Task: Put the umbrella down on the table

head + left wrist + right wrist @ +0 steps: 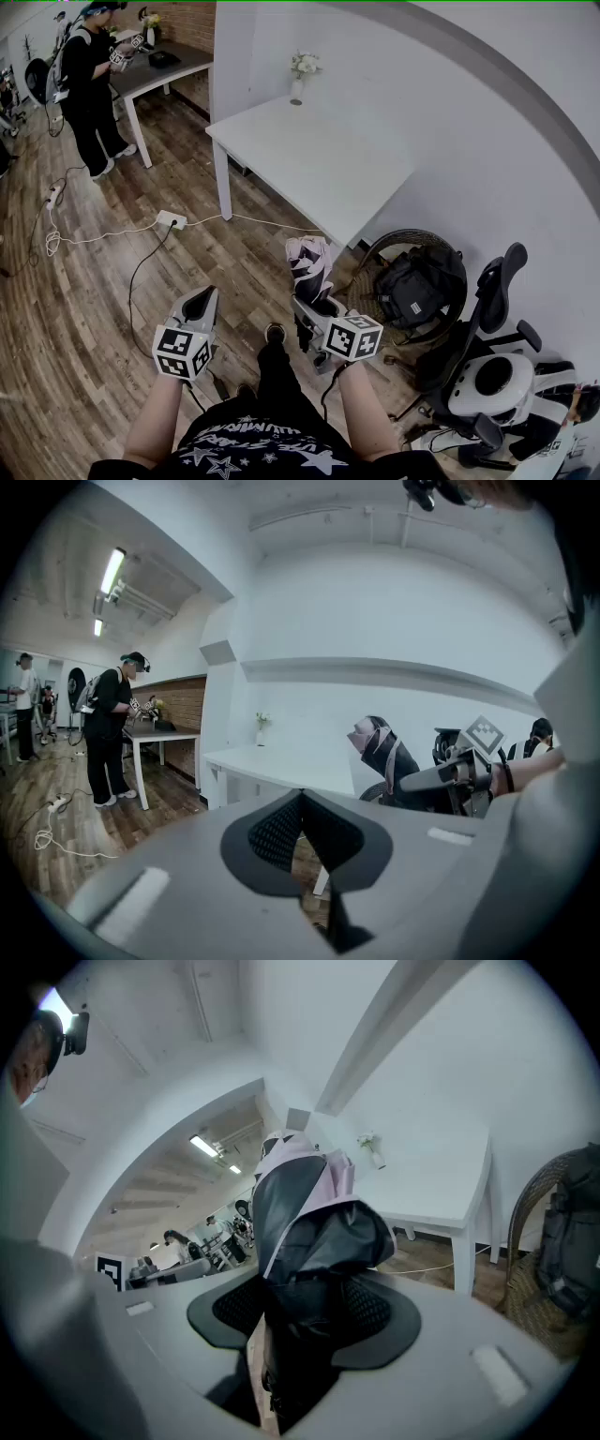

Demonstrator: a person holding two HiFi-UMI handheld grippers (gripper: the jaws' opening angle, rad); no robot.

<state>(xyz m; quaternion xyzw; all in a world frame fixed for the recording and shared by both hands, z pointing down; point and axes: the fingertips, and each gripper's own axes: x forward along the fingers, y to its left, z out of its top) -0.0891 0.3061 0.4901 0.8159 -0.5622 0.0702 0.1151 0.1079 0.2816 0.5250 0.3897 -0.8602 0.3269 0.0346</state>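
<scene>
**A:** Starting at the left, what is hard to make out?

**B:** In the head view the person (89,80) at 10 o'clock is small, and I cannot tell what they are handling. The left gripper (201,302) at 7 o'clock is foreshortened there. The left gripper view settles it: the jaws are together with nothing between them.

**A:** Where is the umbrella?

**B:** The folded umbrella (310,265), black and pale pink, is just below centre. It is in the air over the floor, apart from the white table (319,159) at 12 to 1 o'clock. The right gripper (307,314) hides its lower end.

**A:** Is it gripped?

**B:** Yes. The right gripper view shows the pads clamped on its dark fabric, and the handle is out of sight below them.

**A:** Is there any writing?

**B:** There is white print on the black shirt (253,450) at 6 o'clock, but it is upside down and cut off, so I cannot read it.

**A:** Does one view show what another does not?

**B:** The head view shows the backpack (417,286) whole at 4 o'clock, while the right gripper view cuts it off at 3 o'clock. The left gripper view shows the umbrella side-on at 3 o'clock.
</scene>
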